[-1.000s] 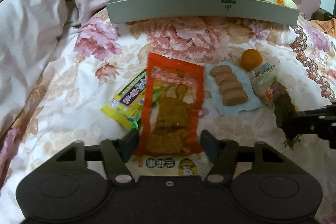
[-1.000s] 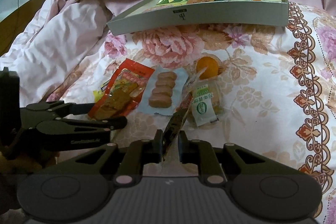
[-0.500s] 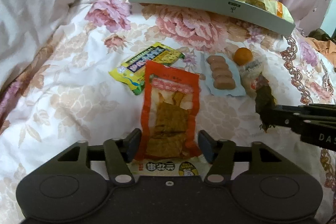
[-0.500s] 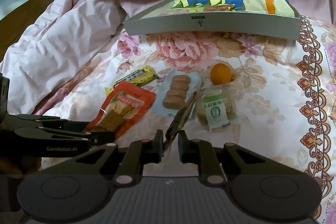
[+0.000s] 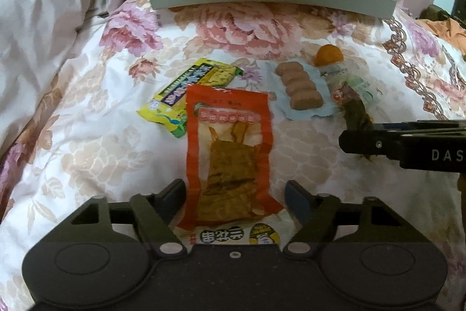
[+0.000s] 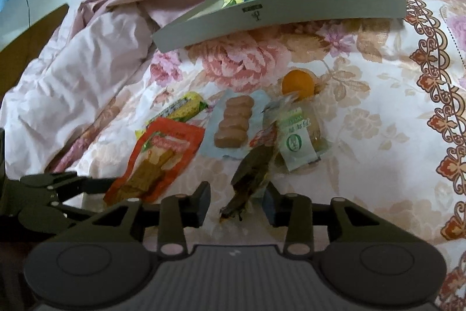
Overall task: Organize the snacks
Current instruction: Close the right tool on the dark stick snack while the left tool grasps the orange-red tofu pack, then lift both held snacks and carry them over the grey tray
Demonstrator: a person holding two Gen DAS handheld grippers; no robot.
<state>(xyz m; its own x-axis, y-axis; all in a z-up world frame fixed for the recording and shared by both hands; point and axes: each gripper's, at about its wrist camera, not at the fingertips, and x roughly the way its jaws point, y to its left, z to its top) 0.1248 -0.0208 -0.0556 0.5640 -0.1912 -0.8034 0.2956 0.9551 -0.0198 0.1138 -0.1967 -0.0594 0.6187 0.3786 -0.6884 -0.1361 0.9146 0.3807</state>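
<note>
1. Left gripper [image 5: 235, 194]: jaws spread wide either side of the near end of the red tofu-snack packet [image 5: 230, 153], which looked lifted at that end; whether either finger touched it could not be told. Risk, as judged: with so slack a hold the packet could slide off, landing on the yellow packet [image 5: 189, 95] just behind it.

2. Right gripper [image 6: 235, 204]: jaws parted, not pinching. Dark dried-snack packet [image 6: 256, 171] stood between them, near tip down at the quilt, leaning against the right finger. Risk, as judged: unclamped, it could topple onto the green-labelled pastry [image 6: 297, 142] beside it, or be missed if the jaws shut off-centre.

3. Sausage pack on blue backing [image 6: 233, 127]: just left of the dark packet, flat.

4. Orange ball-shaped item [image 6: 298, 82]: just beyond the pastry; round, so a nudge could set it rolling on soft bedding.

5. Grey tray [image 6: 291, 16]: well beyond the dark packet, already holding a blue-yellow packet and a pale packet with an orange stripe; it sat tilted on bedding, so added weight might tip it.

6. Surface: floral quilt [image 6: 364, 136], soft and uneven, bordered at right.

7. Room: pink sheet bunched behind the tray; pale wall and blue cloth at far left.
</note>
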